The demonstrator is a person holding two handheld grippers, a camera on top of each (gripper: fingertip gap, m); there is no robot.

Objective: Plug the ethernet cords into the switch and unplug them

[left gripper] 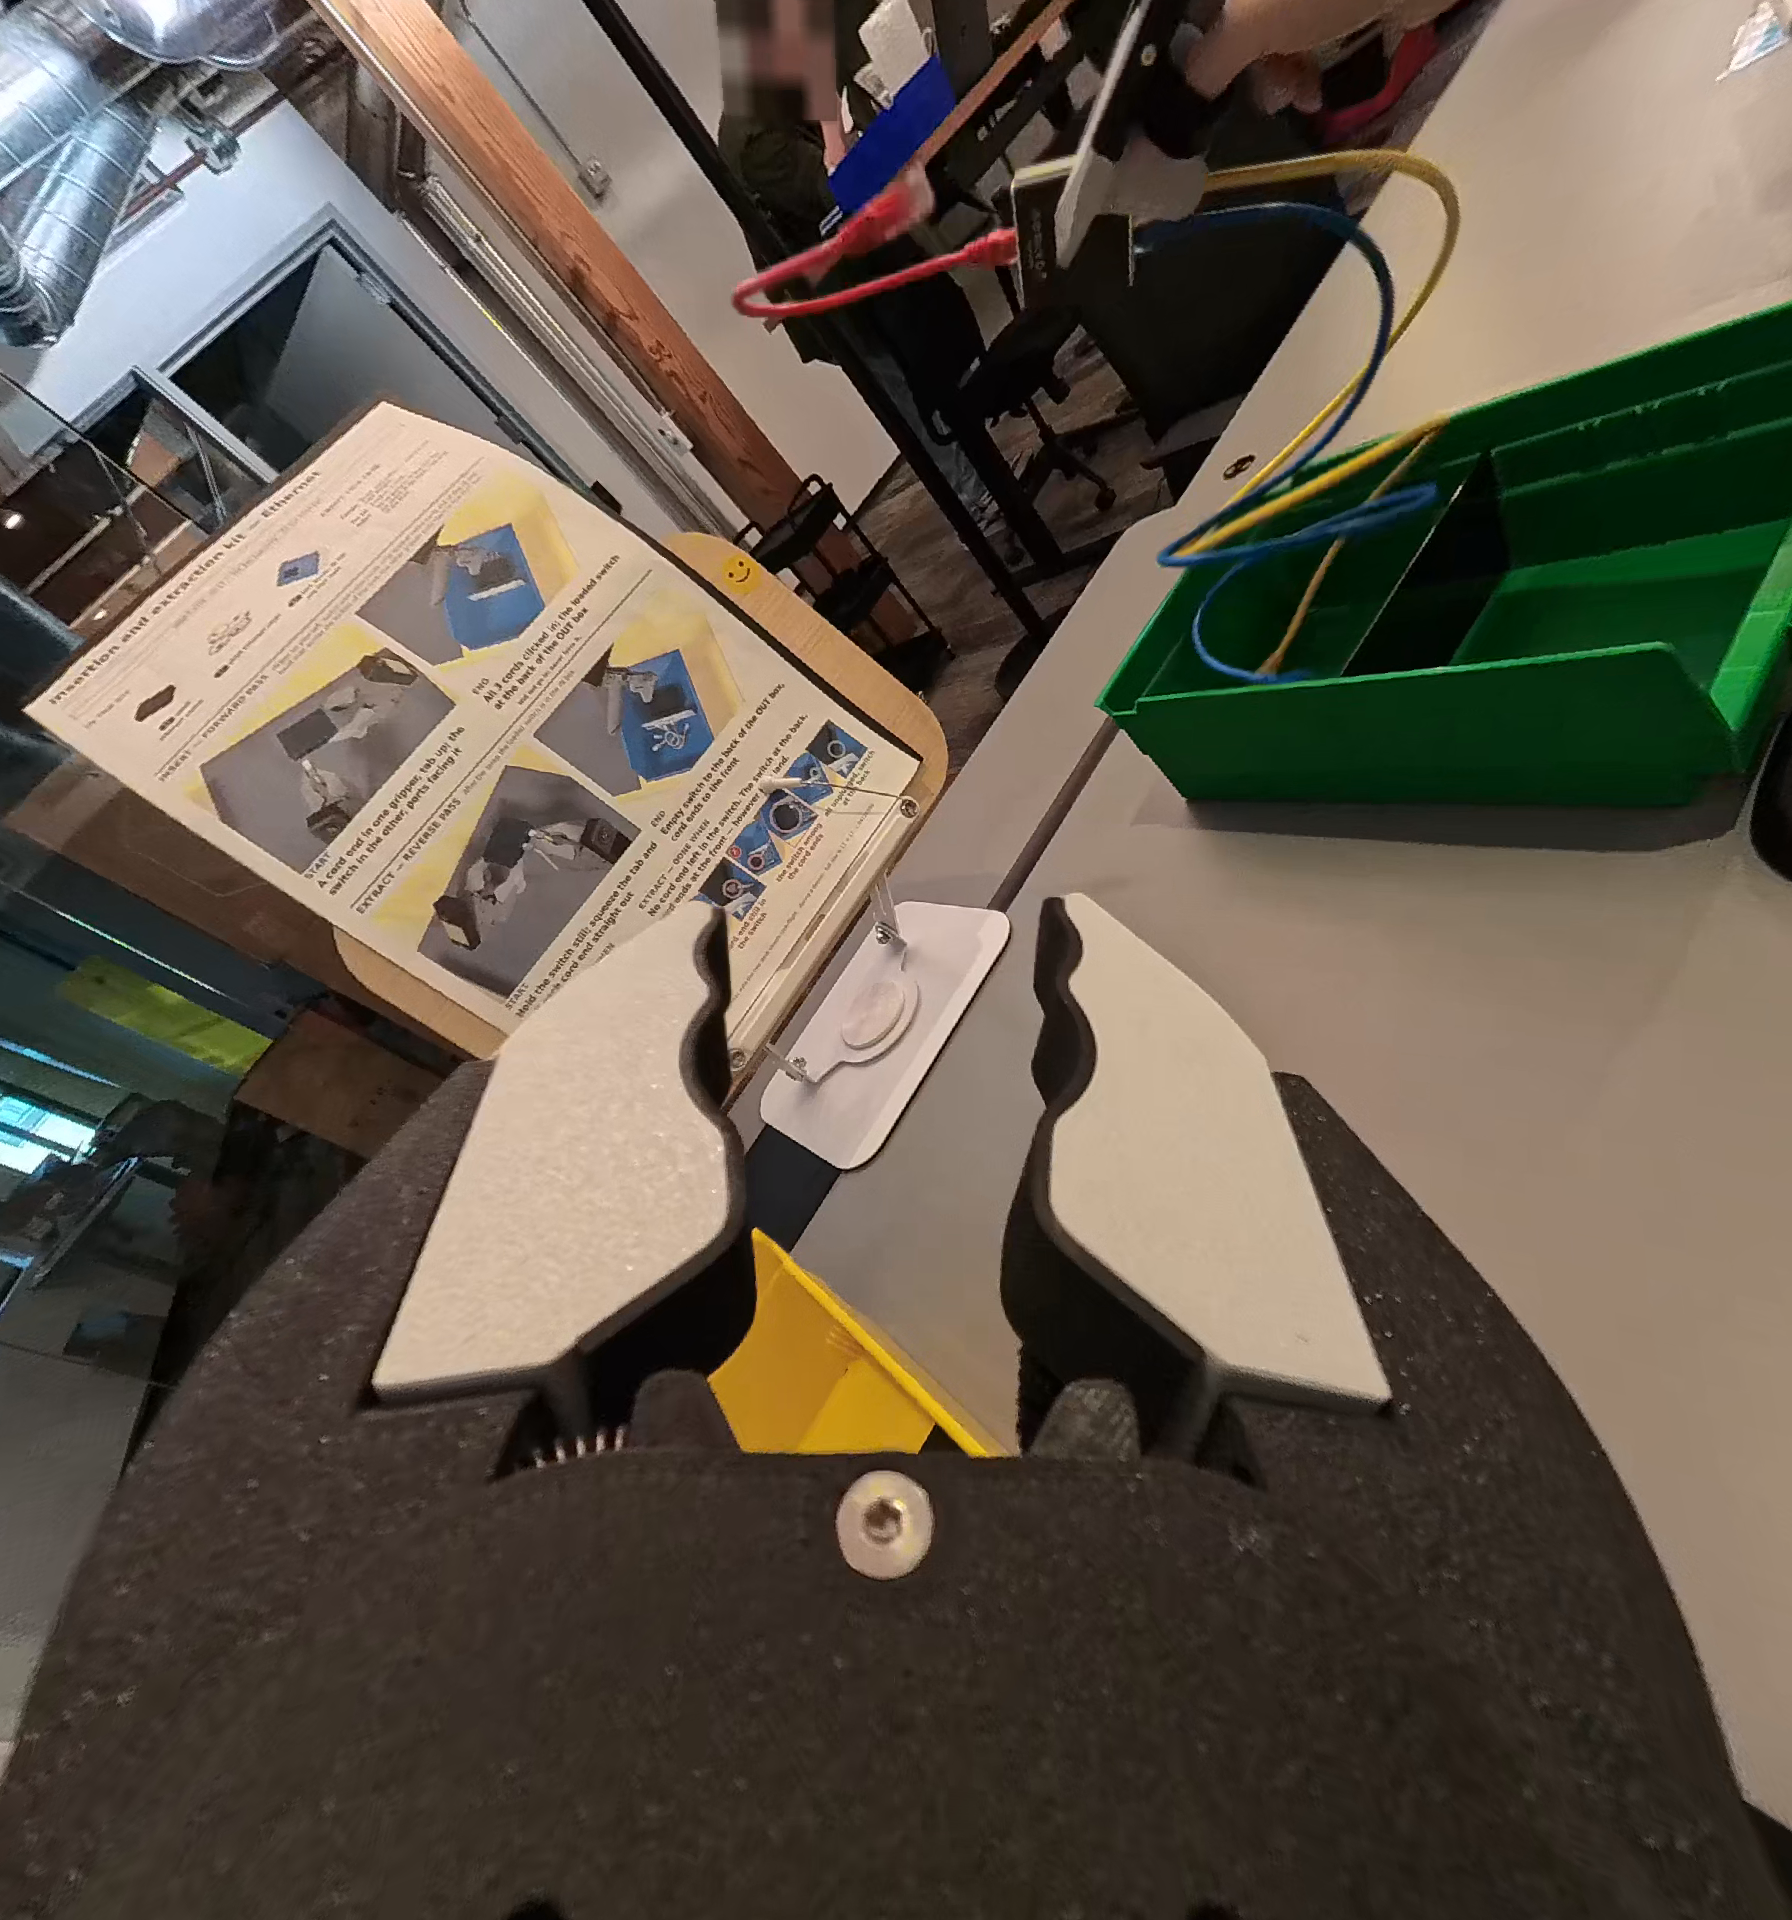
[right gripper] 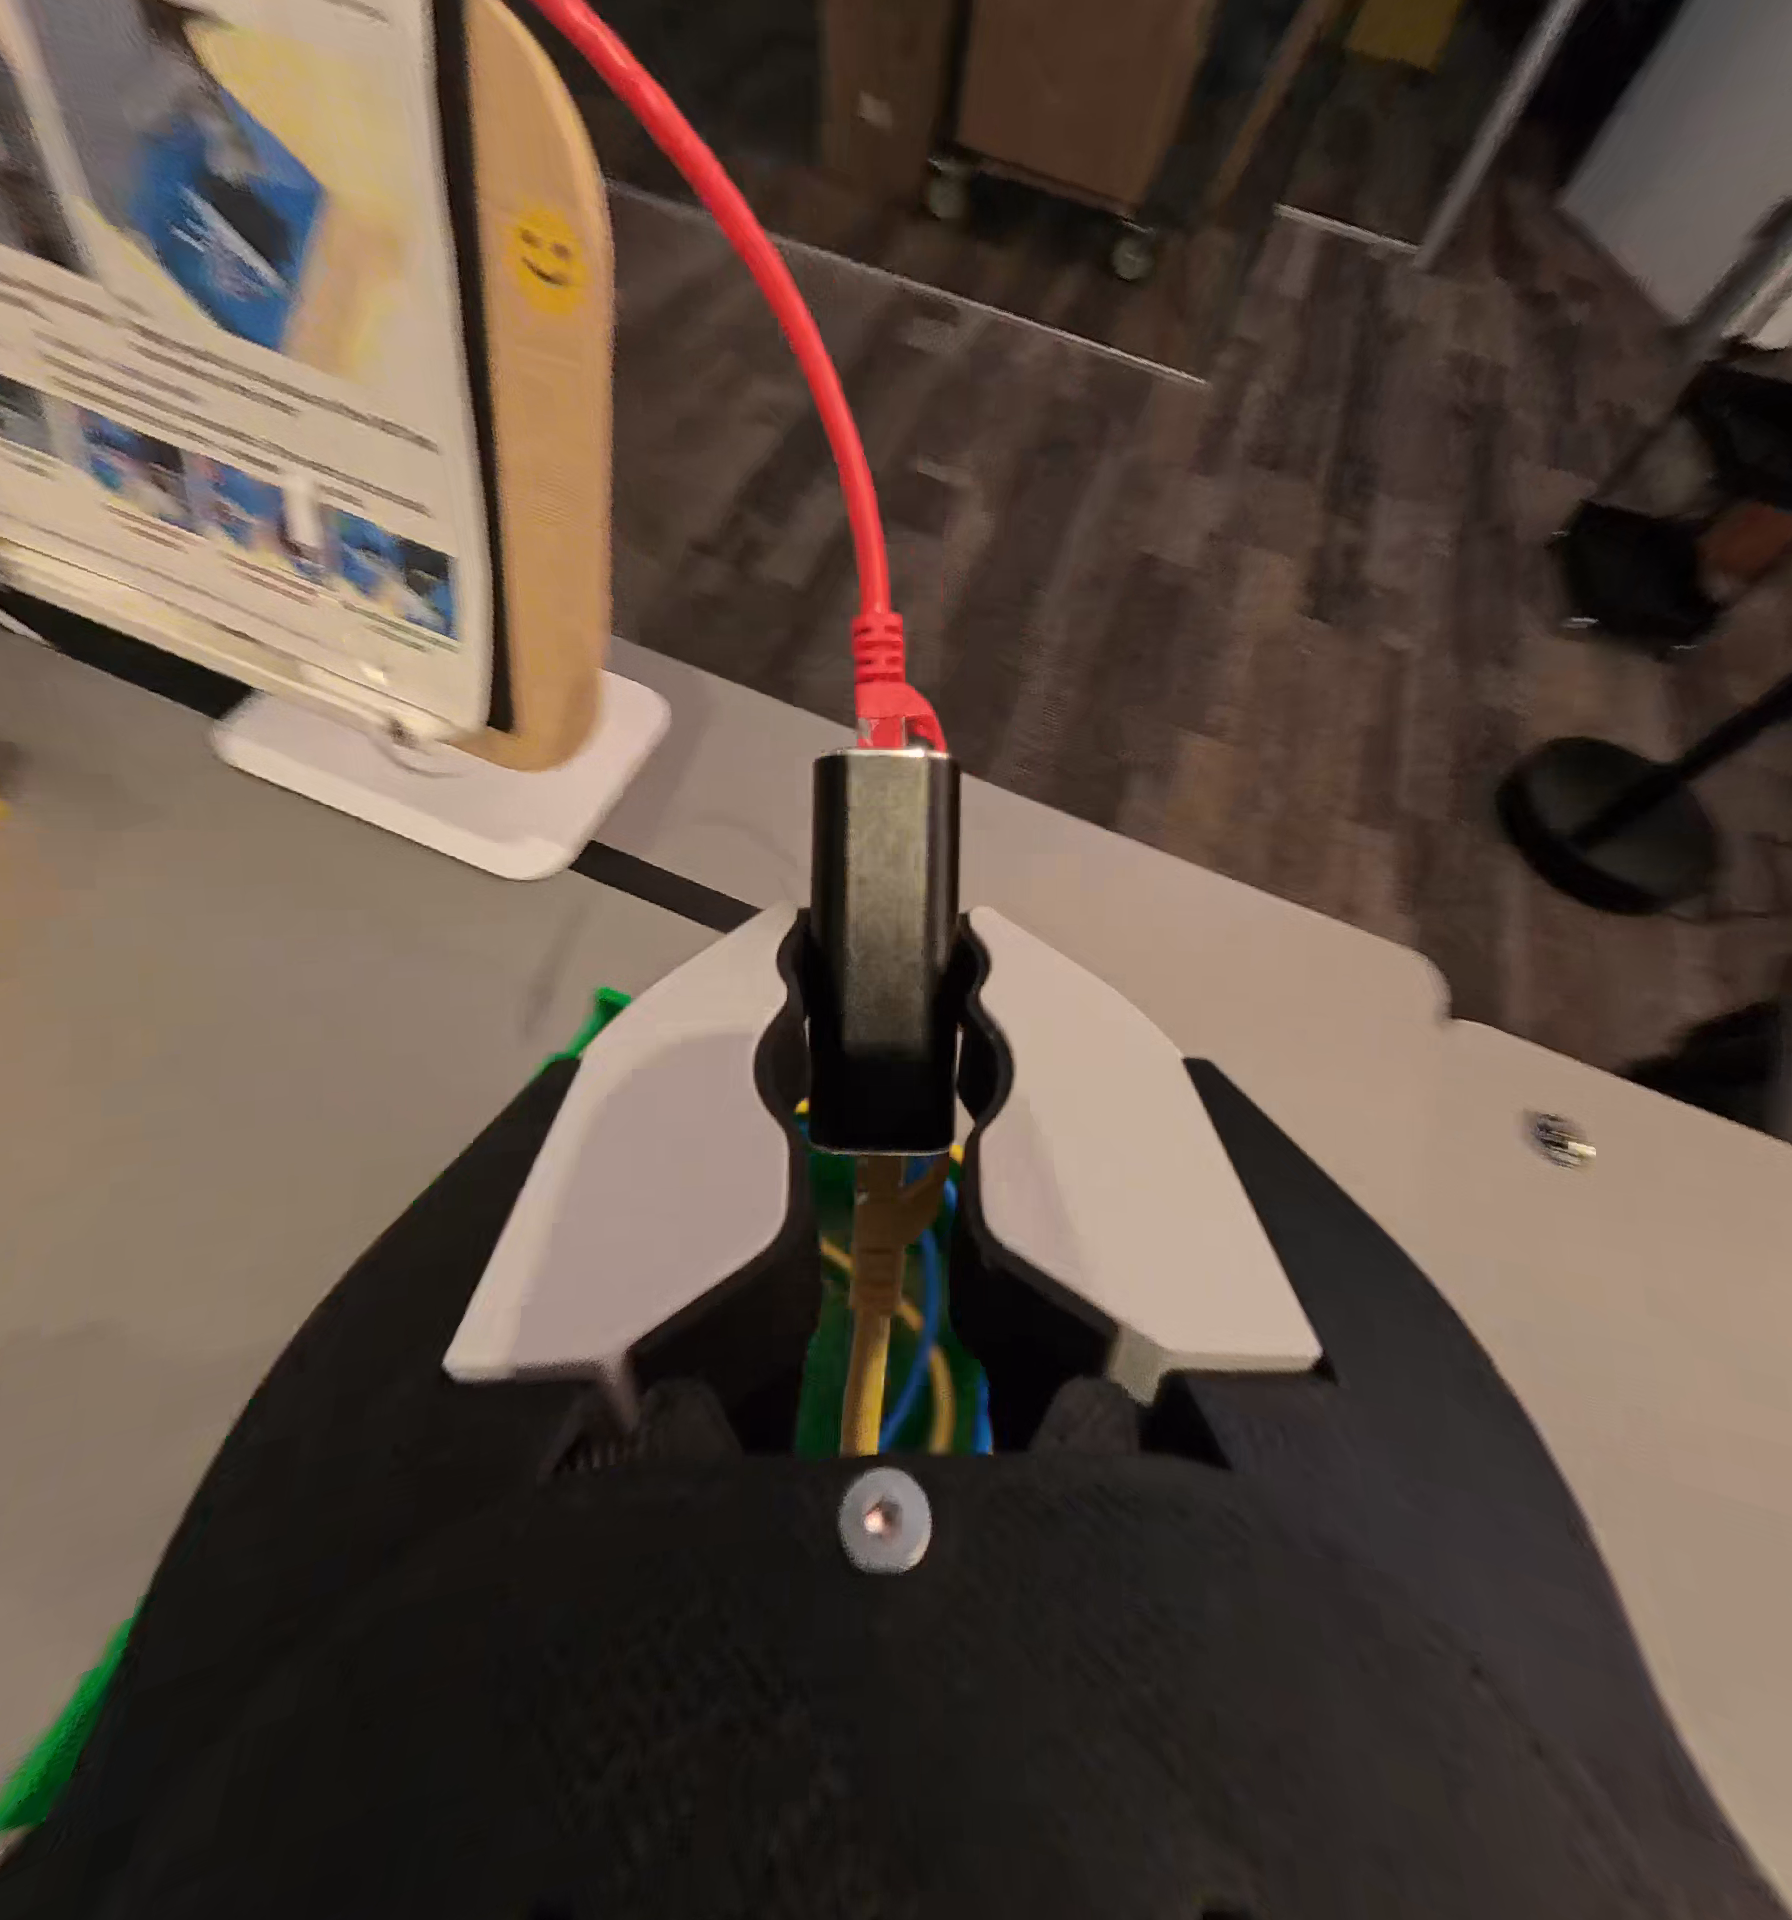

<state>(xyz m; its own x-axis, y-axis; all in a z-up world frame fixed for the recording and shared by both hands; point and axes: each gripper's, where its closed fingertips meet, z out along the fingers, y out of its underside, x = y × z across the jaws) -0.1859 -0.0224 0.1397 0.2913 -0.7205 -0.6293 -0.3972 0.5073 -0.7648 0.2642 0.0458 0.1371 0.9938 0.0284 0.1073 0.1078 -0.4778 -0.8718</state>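
My right gripper is shut on the black switch, held edge-on in the air above the table. A red cord is plugged into the switch's far end, and a yellow cord into its near end; a blue cord runs beside the yellow one. In the left wrist view the same switch hangs far off, with the red cord looping left and the yellow cord and blue cord trailing into a green bin. My left gripper is open and empty over the table edge.
An instruction sheet on a wooden board stands on a white base at the table edge; it also shows in the right wrist view. A yellow bin lies under my left gripper. Grey table lies to the right. About 45 cm separates my left fingertips from my right.
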